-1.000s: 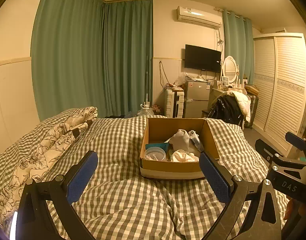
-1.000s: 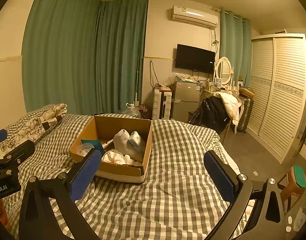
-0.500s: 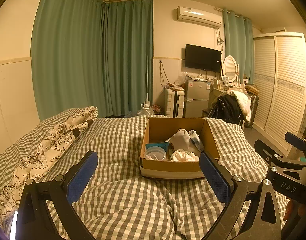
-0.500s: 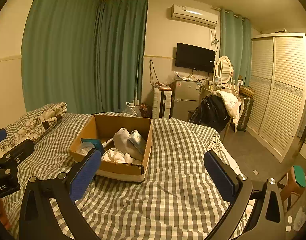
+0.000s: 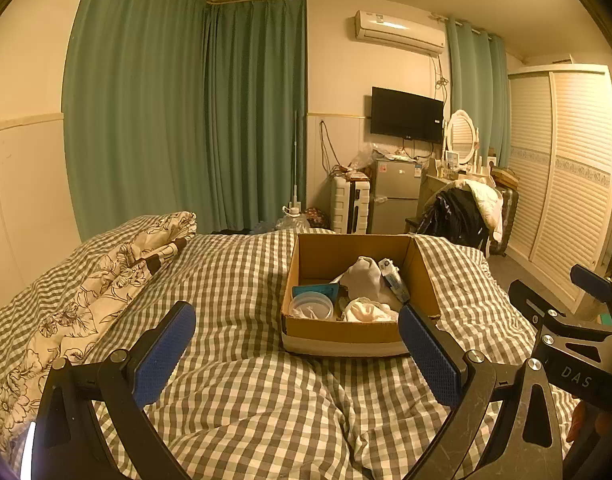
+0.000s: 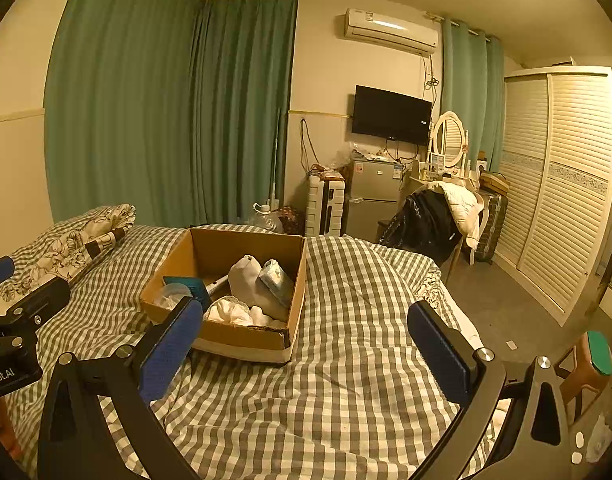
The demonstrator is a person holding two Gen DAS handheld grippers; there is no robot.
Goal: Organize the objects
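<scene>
An open cardboard box (image 5: 346, 334) sits on the checked bedspread (image 5: 234, 280). It holds a white cloth pouch (image 5: 364, 278), a tissue pack (image 5: 392, 278), a clear lidded tub (image 5: 311, 306), a teal item (image 5: 315, 291) and crumpled white cloth (image 5: 368, 310). My left gripper (image 5: 296, 350) is open and empty, short of the box's near wall. My right gripper (image 6: 306, 344) is open and empty, to the right of the box (image 6: 242, 340), its left finger in front of the box's near corner. Each gripper shows at the edge of the other's view.
A floral quilt (image 5: 86, 292) lies at the bed's left. Beyond the bed stand a small fridge (image 5: 396, 196), a white suitcase (image 5: 348, 206), a chair draped with clothes (image 5: 462, 212) and a louvred wardrobe (image 5: 566, 184). A stool (image 6: 586, 364) stands on the floor at right.
The right wrist view has crept a little toward the box. The left gripper has not visibly moved. Both stay open.
</scene>
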